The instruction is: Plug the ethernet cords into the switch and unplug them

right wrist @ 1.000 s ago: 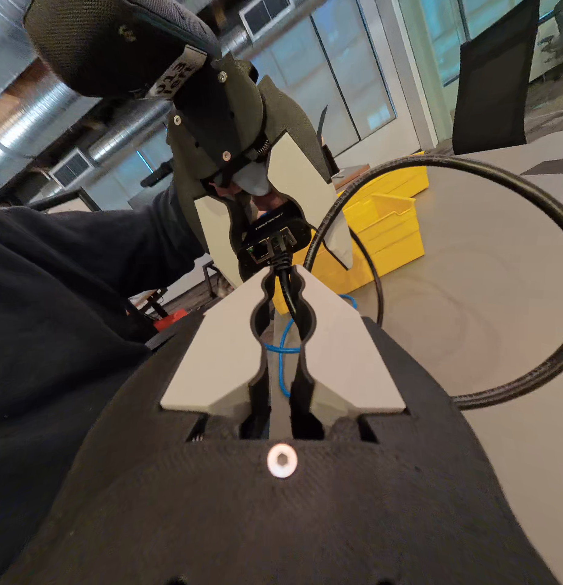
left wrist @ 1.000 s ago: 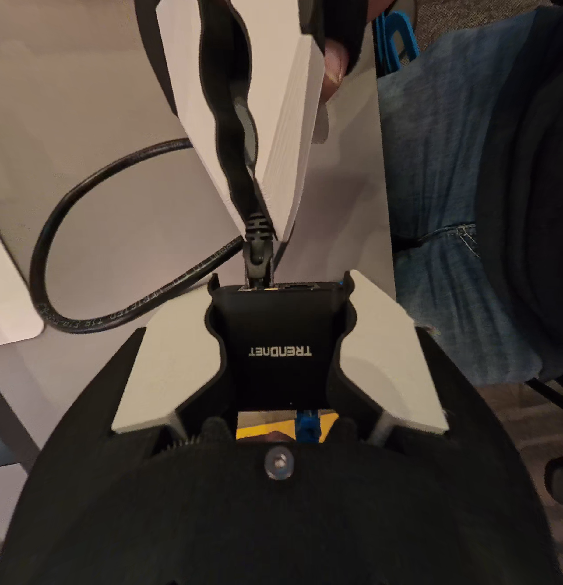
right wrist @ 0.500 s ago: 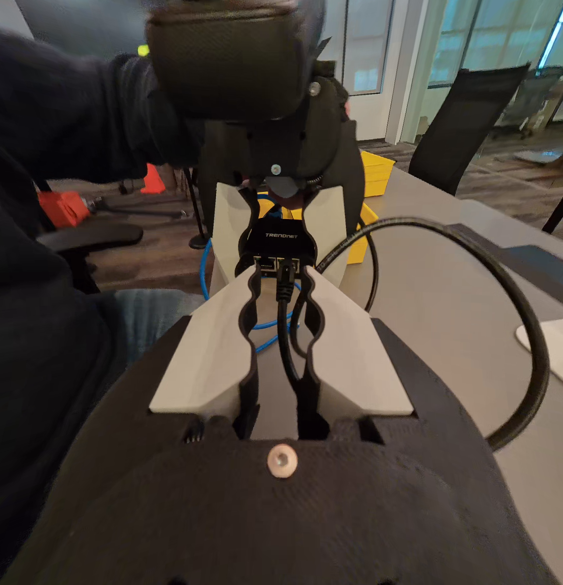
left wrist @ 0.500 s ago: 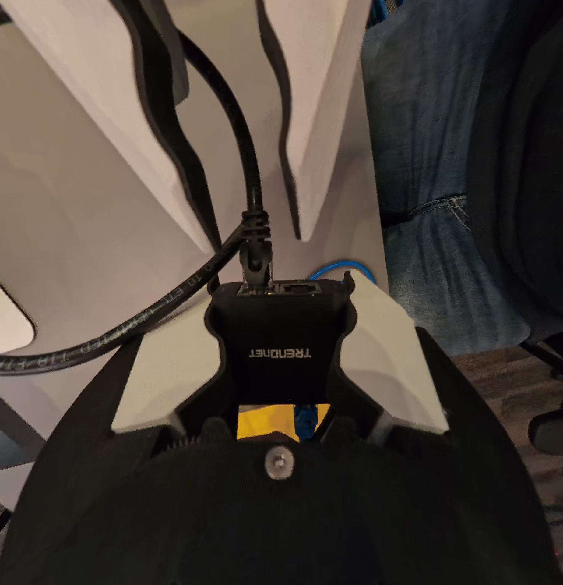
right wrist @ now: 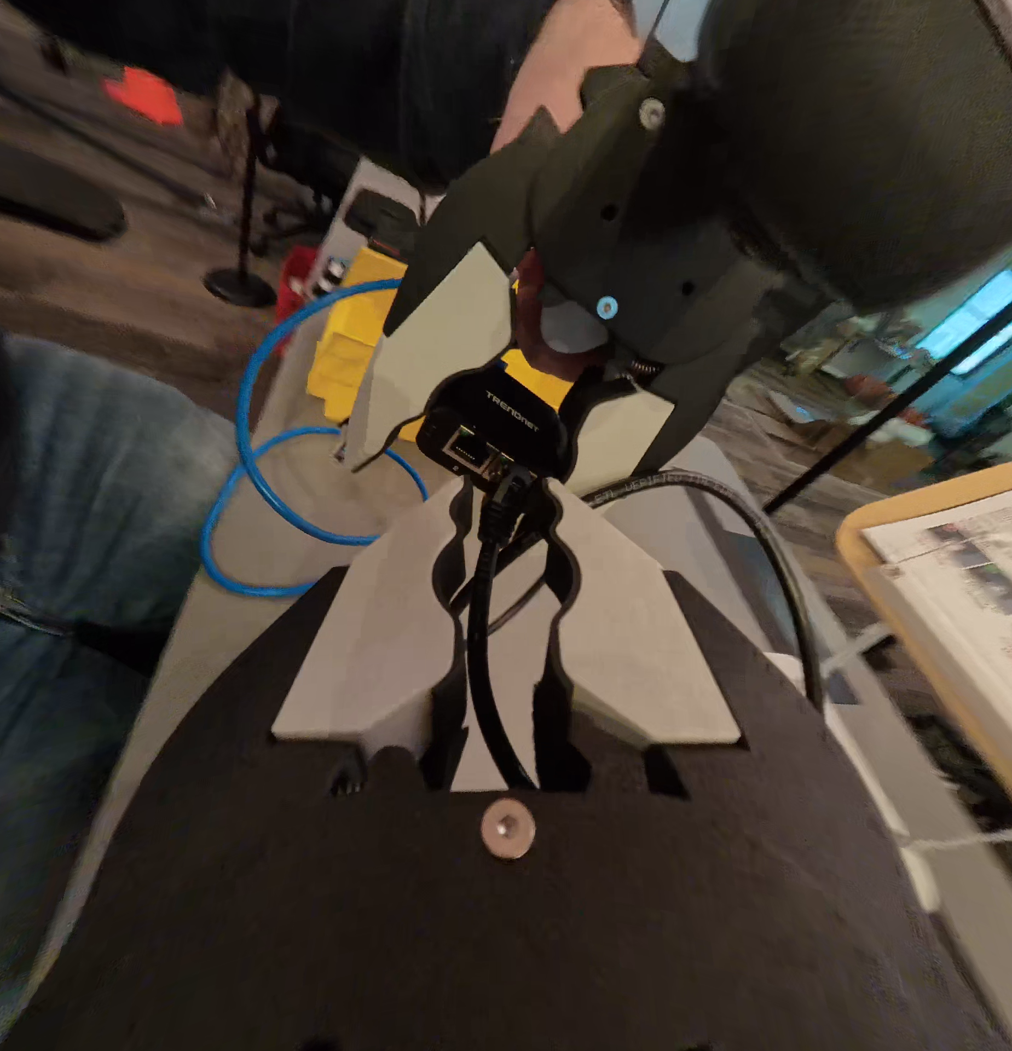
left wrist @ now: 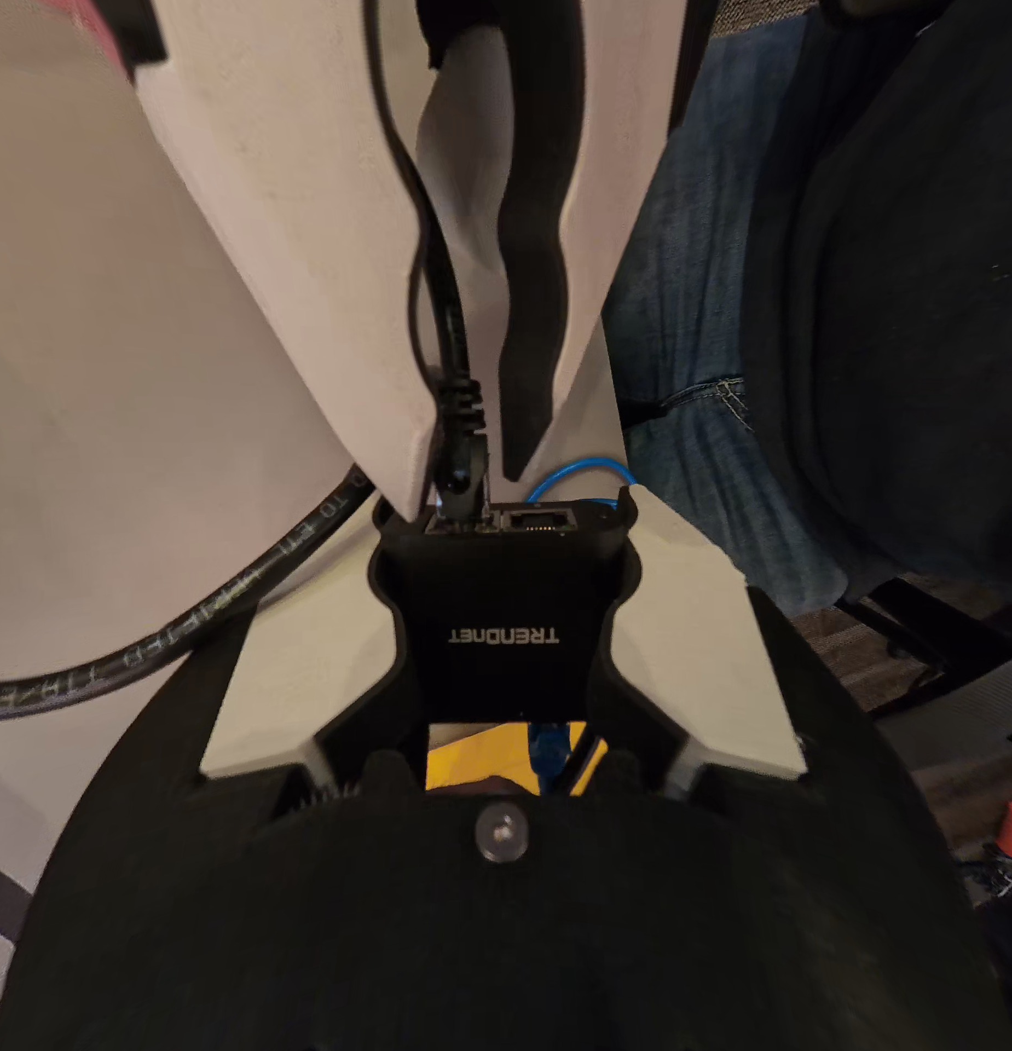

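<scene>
black cord seated in the switch, right gripper loose around it

my left gripper (left wrist: 503, 574) clamps the switch (left wrist: 502, 608) above the tabletop (right wrist: 299, 500). the black ethernet cord (right wrist: 495, 563) sits in one port; the neighbouring port is empty and the blue cord (right wrist: 253, 455) lies unplugged. my right gripper (right wrist: 506, 506) is parted, cord running free between its fingers. a second ago it pinched that cord; now it's released and closer in.
</scene>
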`<state>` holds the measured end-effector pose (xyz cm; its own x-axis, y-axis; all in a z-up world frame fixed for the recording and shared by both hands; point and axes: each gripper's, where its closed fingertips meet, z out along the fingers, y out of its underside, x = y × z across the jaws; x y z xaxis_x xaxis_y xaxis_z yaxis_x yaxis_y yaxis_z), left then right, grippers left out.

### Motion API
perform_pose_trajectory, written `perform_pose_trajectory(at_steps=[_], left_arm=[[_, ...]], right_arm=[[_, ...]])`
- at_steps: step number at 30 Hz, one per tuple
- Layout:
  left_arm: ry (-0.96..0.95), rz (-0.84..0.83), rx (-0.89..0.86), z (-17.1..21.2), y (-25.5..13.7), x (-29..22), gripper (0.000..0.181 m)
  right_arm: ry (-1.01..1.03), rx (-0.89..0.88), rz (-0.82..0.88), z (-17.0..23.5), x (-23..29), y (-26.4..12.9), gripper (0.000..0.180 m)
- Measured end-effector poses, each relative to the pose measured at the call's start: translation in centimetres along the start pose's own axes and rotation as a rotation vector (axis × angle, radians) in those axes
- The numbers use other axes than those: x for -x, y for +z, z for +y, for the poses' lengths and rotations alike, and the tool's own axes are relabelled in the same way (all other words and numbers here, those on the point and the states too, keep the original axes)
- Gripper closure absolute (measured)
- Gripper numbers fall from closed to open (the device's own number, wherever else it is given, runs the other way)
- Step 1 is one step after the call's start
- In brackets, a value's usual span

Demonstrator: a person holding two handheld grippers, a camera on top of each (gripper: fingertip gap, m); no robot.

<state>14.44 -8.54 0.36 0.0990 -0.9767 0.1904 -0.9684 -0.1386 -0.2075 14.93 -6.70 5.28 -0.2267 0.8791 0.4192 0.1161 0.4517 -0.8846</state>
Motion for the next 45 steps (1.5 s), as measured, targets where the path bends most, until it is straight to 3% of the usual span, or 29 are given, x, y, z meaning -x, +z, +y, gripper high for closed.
perform_pose_trajectory(at_steps=[6, 13, 21, 24, 28, 30, 34, 45], left_arm=[[0.008, 0.016, 0.007, -0.1, 0.2, -0.1, 0.106], [0.019, 0.020, -0.021, -0.5, -0.4, -0.3, 0.107], [0.031, 0.020, 0.004, 0.0, -0.2, -0.4, 0.107], [0.032, 0.010, 0.007, 0.0, -0.1, -0.3, 0.107], [0.026, -0.035, 0.002, 0.1, -0.2, 0.3, 0.107], [0.025, -0.059, 0.000, 0.1, -0.3, 0.6, 0.107], [0.035, -0.116, 0.029, 0.1, -0.1, 1.1, 0.107], [0.083, -0.250, 0.095, 0.2, 1.6, 1.9, 0.107]], right_arm=[[-0.279, 0.199, -0.003, 0.5, 0.2, 0.0, 0.159], [-0.298, 0.136, -0.082, -1.1, 0.1, -0.7, 0.164], [-0.448, 0.259, -0.014, 0.4, 0.3, -0.3, 0.154], [-0.290, 0.212, -0.054, 0.1, 0.2, -0.8, 0.151], [0.135, 0.144, -0.161, -0.4, -0.3, -1.8, 0.161], [0.284, 0.145, -0.214, -0.1, 0.2, -1.6, 0.158], [0.439, 0.210, -0.218, 1.4, 0.7, -0.7, 0.157], [0.905, 0.052, -0.377, 2.0, 1.7, 0.0, 0.163]])
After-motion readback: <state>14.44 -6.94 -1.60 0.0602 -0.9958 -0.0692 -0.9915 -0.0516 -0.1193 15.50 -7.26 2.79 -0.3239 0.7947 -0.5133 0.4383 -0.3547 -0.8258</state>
